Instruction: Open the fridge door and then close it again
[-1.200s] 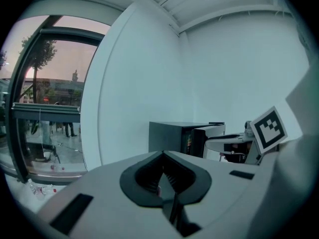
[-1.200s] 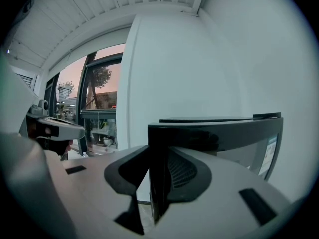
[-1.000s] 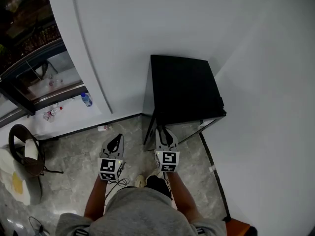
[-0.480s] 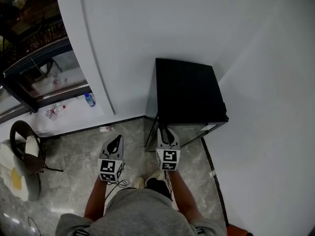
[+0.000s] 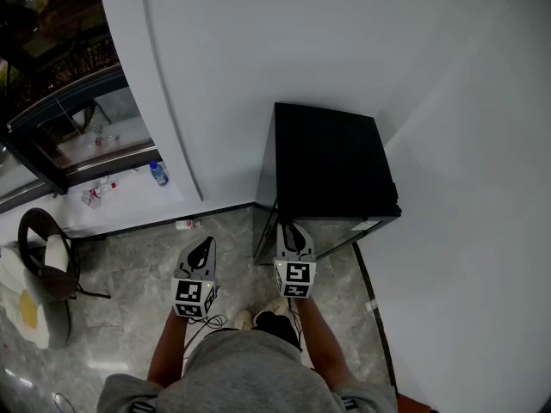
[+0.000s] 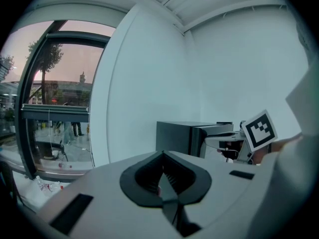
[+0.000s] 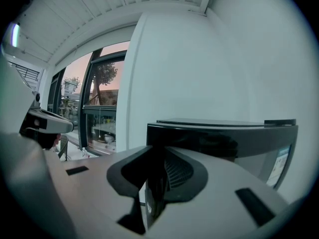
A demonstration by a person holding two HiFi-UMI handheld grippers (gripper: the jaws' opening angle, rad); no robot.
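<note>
Nearest in the head view were the person's grey shorts [image 5: 245,372] and two bare forearms reaching forward over a pale shoe [image 5: 247,317] and a thin cable [image 5: 213,320] on the grey marbled floor [image 5: 129,317]. The left gripper [image 5: 203,246] [image 6: 163,176] hung in open air left of the fridge, its jaws pressed together with nothing between them. Just beside it, the right gripper [image 5: 293,232] [image 7: 154,183] reached the front of the small black fridge [image 5: 331,157] [image 7: 219,133]. Its jaws had just been closing, and the dark upright edge of the fridge door [image 7: 153,195] stood between them with the pads against it. The door looked slightly ajar, a pale strip showing under the front lip on the right. The fridge stood in the corner of two white walls [image 5: 258,50]. Farther left, a small bottle [image 5: 183,224] lay at the foot of the wall. A dark chair [image 5: 47,265] stood near the picture's edge, and beyond it a blue-capped bottle [image 5: 155,173] rested on the ledge below a large window [image 5: 69,119].
</note>
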